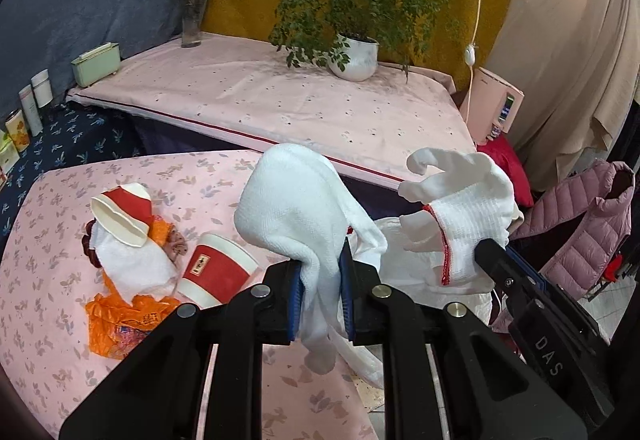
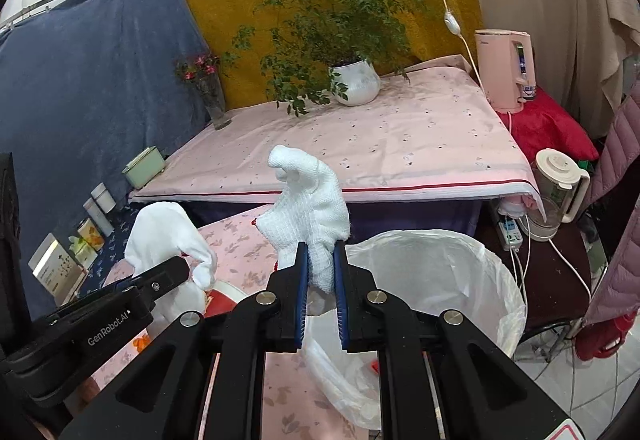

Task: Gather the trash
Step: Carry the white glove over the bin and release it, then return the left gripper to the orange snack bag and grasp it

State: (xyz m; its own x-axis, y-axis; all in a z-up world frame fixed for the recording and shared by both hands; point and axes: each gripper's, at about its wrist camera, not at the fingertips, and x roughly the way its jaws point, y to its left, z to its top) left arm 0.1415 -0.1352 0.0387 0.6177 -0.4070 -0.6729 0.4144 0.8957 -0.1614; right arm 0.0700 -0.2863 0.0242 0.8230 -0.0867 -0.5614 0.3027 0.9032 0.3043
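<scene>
While we carry both white gloves toward the lined bin (image 2: 472, 272)

Our left gripper (image 1: 322, 280) pinches one glove (image 1: 292, 200), our right gripper (image 2: 320, 280) the other glove (image 2: 312, 200); limp fabric could snag the rim, we judge, leaving cups (image 1: 216, 268) behind.
</scene>
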